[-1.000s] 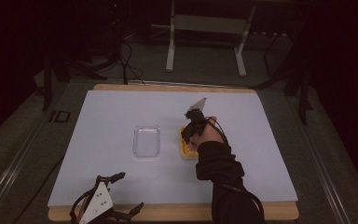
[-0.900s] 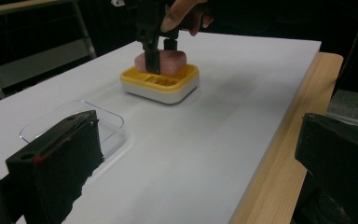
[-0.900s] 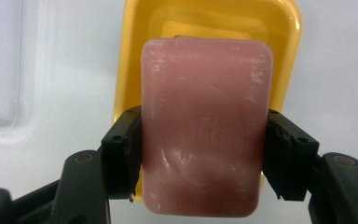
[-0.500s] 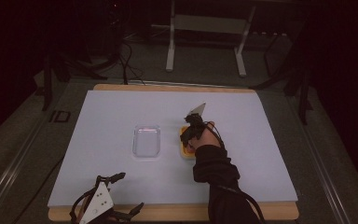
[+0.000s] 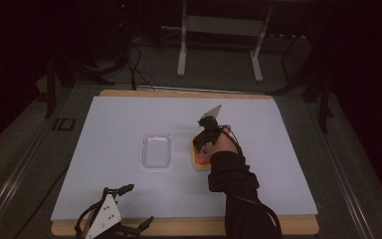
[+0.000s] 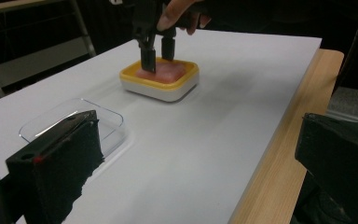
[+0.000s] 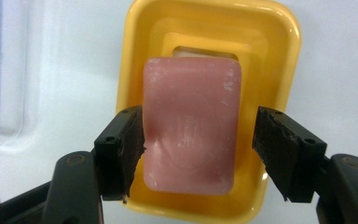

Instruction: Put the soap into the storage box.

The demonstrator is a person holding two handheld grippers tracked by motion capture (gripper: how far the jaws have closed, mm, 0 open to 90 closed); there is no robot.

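Observation:
A pink soap bar [image 7: 191, 126] lies in a yellow dish [image 7: 279, 42] with a white base [image 6: 161, 88], right of the table's middle [image 5: 197, 162]. My right gripper [image 7: 203, 151] points down into the dish, open, with its jaws on either side of the soap. One jaw touches the soap's side and the other stands a little off it. The high view has this gripper [image 5: 204, 144] in a black-sleeved hand. My left gripper [image 5: 139, 204] lies open at the table's near left edge, with nothing between its jaws [image 6: 198, 158].
A clear shallow plastic tray [image 5: 156, 151] sits just left of the dish, a short gap between them. The white sheet [image 5: 278, 149] covers a wooden board whose edge [image 6: 279, 140] runs beside the left gripper. Metal stand legs [image 5: 219, 50] are beyond the table.
The right hand has shifted only slightly over the dish. The left gripper has not moved.

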